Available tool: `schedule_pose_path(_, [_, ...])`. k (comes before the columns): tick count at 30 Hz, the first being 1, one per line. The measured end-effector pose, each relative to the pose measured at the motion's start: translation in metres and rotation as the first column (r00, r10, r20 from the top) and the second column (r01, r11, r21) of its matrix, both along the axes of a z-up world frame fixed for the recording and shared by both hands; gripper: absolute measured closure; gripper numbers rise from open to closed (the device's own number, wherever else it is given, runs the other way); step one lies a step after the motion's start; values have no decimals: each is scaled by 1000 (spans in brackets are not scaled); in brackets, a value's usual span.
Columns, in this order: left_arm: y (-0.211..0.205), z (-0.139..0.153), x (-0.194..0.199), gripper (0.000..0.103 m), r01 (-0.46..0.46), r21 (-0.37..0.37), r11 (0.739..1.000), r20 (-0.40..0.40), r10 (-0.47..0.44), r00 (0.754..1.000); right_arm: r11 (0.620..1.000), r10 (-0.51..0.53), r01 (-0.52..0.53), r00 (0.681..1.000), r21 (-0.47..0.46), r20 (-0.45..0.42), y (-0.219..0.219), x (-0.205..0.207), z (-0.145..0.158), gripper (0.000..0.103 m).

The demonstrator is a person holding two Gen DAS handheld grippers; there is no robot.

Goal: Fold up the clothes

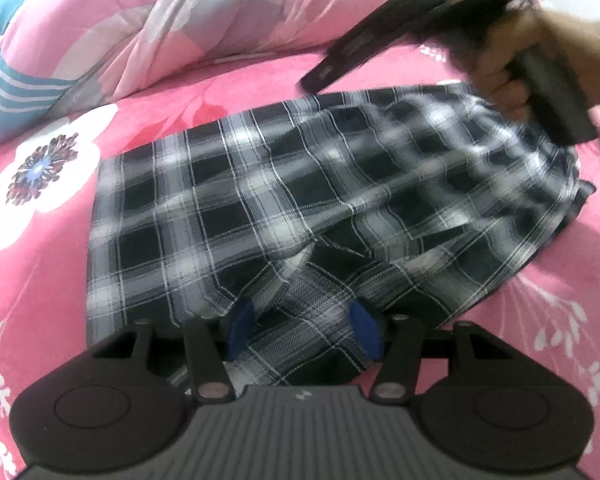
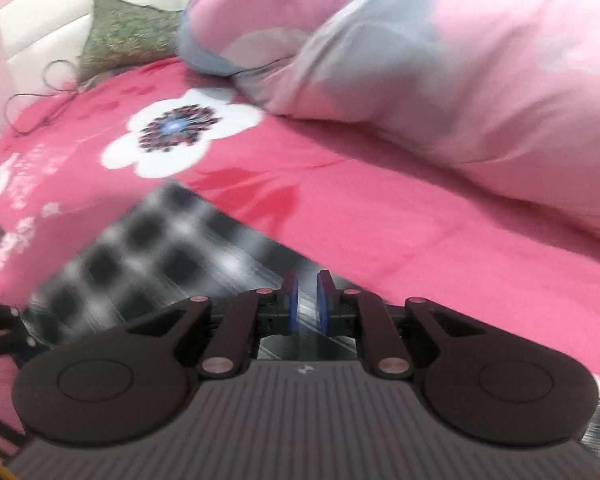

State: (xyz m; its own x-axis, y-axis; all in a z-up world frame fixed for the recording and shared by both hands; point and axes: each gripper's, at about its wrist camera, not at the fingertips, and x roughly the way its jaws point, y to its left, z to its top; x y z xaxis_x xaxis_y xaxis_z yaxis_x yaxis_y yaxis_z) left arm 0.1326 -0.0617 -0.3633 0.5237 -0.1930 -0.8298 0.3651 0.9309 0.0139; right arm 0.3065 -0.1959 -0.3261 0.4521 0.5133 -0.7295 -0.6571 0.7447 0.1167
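A black-and-white plaid garment (image 1: 284, 200) lies partly folded on the pink flowered bedspread (image 1: 40, 280). In the left wrist view my left gripper (image 1: 302, 330) hovers over its near edge, blue pads (image 1: 364, 332) wide apart, with a rumpled fold lying between them. A person's hand (image 1: 500, 80) holds my right gripper (image 1: 312, 84) at the garment's far edge, blurred by motion. In the right wrist view the right gripper (image 2: 307, 304) has its blue pads almost together with a strip of the plaid garment (image 2: 148, 248) pinched between them, the cloth trailing off to the left.
A bulky pink and grey quilt (image 2: 440, 72) is heaped along the back of the bed. A green cushion (image 2: 120, 36) and a thin cord (image 2: 48, 92) lie by the white padded headboard (image 2: 40, 12). A blue striped pillow (image 1: 8, 92) sits at far left.
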Motion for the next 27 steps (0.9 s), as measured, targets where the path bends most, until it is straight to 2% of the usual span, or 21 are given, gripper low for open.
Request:
schedule_pose_path(3, [4,-4,3,47,-26,-14,1000,-30,25,999,1000,5,-5,996,-3,-90,26,15,-24,94])
schedule_pose_path(5, [5,-6,2,47,-36,-28,999,-29,35,999,999,-42,38,993,-37,-114,35,26,-37,96])
schedule_pose_path(7, [7,-6,0,47,-48,-44,998,-31,47,998,996,-90,89,989,-13,-119,36,32,-29,96])
schedule_pose_path(9, [9,-5,-1,47,-45,-59,997,-35,43,998,996,-88,88,992,-5,-91,39,27,-13,92])
schedule_pose_path(10, [11,-5,-1,47,-40,-65,997,-37,38,999,997,-80,81,993,3,-84,41,24,-5,92])
schedule_pose_path(12, [15,-4,0,47,-35,-80,996,-41,32,999,999,-9,14,992,43,-126,48,21,3,92])
schedule_pose_path(15, [20,-6,2,47,-27,-95,995,-43,23,999,993,111,-99,972,71,-206,74,21,-5,92])
schedule_pose_path(20, [23,-7,-8,47,-10,-108,994,-39,6,999,988,140,-122,964,92,-226,95,28,-7,95])
schedule_pose_path(23, [27,-7,-8,47,-12,-126,992,-50,5,999,985,157,-135,958,105,-239,107,32,-8,90])
schedule_pose_path(27, [31,-7,-7,47,-8,-149,989,-61,-1,998,981,182,-157,949,116,-257,124,37,-11,90])
